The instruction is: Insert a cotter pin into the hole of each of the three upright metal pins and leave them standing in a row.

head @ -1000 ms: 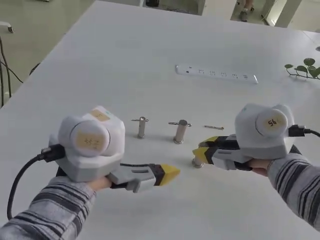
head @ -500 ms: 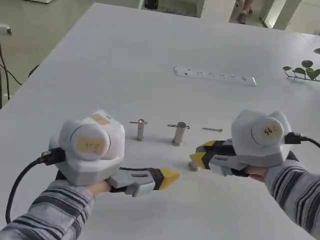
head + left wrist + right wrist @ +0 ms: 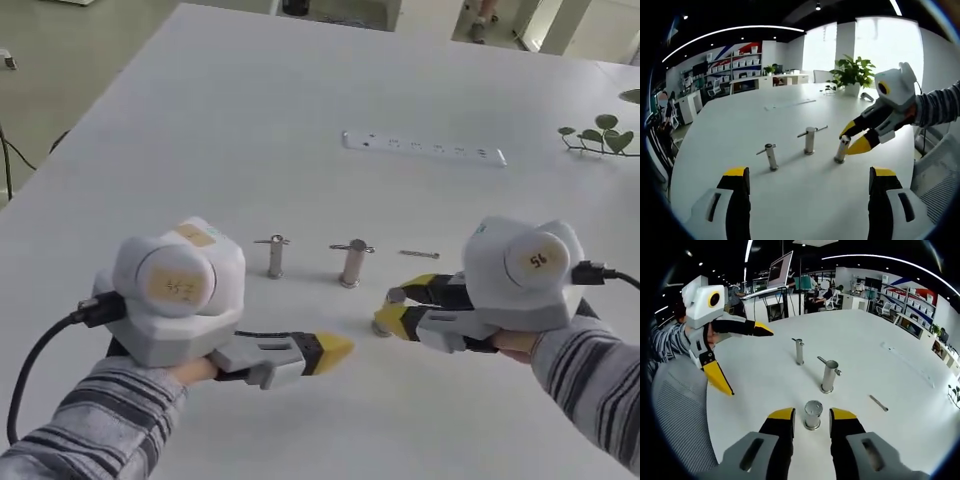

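On the left of the head view, our left hand-held gripper [image 3: 328, 350] hangs low over the table [image 3: 250, 120], well short of the row. Its own view shows its yellow-tipped jaws spread wide apart with nothing between them. Beyond its tip stands the left metal pin [image 3: 275, 256], upright, with a cotter pin [image 3: 270, 240] lying crosswise through its top. Just to the right stands the middle metal pin [image 3: 352, 264], also upright, with a second cotter pin [image 3: 351, 246] through its head. Next comes the third metal pin [image 3: 813, 414], upright and nearer to us than the other two. Our right hand-held gripper [image 3: 403, 303] straddles it, one jaw on each side, and a thin gap shows at both sides in the right gripper view. A loose cotter pin [image 3: 419, 254] lies flat on the table just behind that gripper. Farther back lies a white power strip [image 3: 420, 150].
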A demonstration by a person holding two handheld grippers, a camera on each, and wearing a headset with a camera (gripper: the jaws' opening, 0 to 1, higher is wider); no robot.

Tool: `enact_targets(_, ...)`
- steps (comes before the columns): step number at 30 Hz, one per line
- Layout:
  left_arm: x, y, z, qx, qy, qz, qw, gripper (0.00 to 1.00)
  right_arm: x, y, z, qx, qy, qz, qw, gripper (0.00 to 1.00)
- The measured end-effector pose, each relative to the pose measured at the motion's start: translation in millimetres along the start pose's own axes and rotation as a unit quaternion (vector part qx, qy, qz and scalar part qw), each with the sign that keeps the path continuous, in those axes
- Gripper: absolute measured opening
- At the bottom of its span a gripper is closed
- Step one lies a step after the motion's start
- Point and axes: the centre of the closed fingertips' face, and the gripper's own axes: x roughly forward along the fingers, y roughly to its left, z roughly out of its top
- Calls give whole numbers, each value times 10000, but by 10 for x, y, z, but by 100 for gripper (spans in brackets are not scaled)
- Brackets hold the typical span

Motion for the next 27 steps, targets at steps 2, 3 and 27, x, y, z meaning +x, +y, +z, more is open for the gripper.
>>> enact_targets(2,-1,2,4,-8,-13,9,10000,99,-44,-8,-13,49,4,31,10000,25)
enact_targets(3,-1,2,5,-9,-15,9,10000,99,-60,-11,-25,68,17,48,10000,26)
enact_targets(27,10,-30,33,-26,-104,-37,9999,99,-245,-783,-150,-479,863,7,9951,23)
